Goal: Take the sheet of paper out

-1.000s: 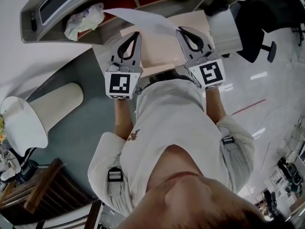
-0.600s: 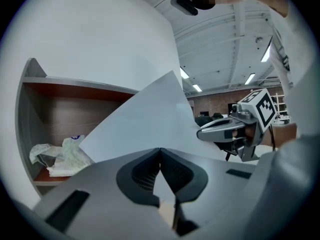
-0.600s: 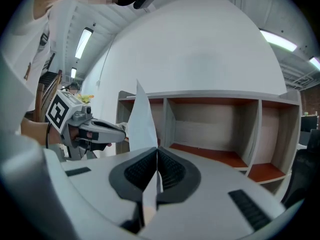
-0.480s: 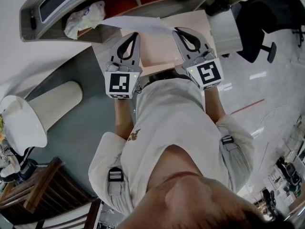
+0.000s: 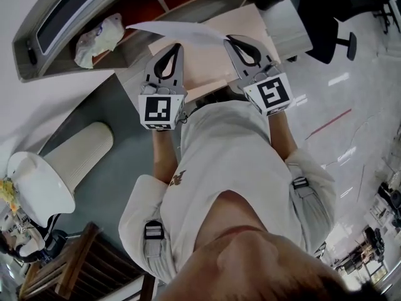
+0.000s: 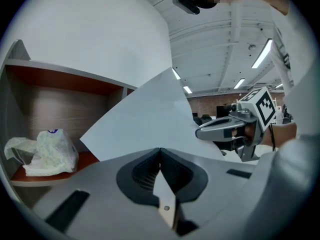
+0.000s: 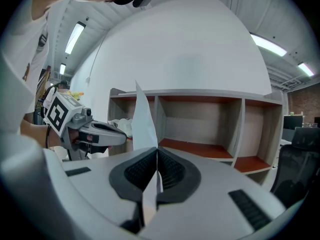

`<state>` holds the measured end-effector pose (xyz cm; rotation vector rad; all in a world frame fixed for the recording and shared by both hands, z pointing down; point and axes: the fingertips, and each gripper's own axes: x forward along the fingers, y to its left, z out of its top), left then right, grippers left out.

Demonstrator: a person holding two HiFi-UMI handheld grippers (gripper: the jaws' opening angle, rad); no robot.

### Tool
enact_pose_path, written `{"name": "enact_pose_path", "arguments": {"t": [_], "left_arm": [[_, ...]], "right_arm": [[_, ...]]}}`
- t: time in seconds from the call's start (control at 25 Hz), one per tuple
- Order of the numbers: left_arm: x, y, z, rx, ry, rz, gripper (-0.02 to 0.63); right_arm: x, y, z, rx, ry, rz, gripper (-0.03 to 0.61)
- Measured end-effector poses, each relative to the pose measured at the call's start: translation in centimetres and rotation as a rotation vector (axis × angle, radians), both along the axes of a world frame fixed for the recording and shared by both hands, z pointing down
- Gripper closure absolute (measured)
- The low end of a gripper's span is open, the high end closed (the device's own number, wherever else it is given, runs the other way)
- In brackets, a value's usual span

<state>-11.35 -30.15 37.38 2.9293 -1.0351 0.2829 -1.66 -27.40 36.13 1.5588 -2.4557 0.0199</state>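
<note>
Two tools, one sheet pinched between them.
My left tool [image 6: 160,151] and my right tool [image 7: 157,151] are each clamped shut on the near edge of the single thin white sheet of paper [image 5: 172,30], held up off the pale wooden counter [image 5: 210,64]. The sheet hides part of the grey shelf unit with red-brown compartments [image 7: 200,146]. I count three compartments, and one crumpled white plastic bag [image 6: 42,151] lies in the leftmost.
</note>
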Motion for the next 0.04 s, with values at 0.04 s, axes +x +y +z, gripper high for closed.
{"name": "enact_pose_path", "arguments": {"t": [0.04], "left_arm": [[0.12, -0.03, 0.05, 0.000, 0.002, 0.007, 0.594]], "right_arm": [[0.13, 0.04, 0.14, -0.002, 0.004, 0.008, 0.558]]}}
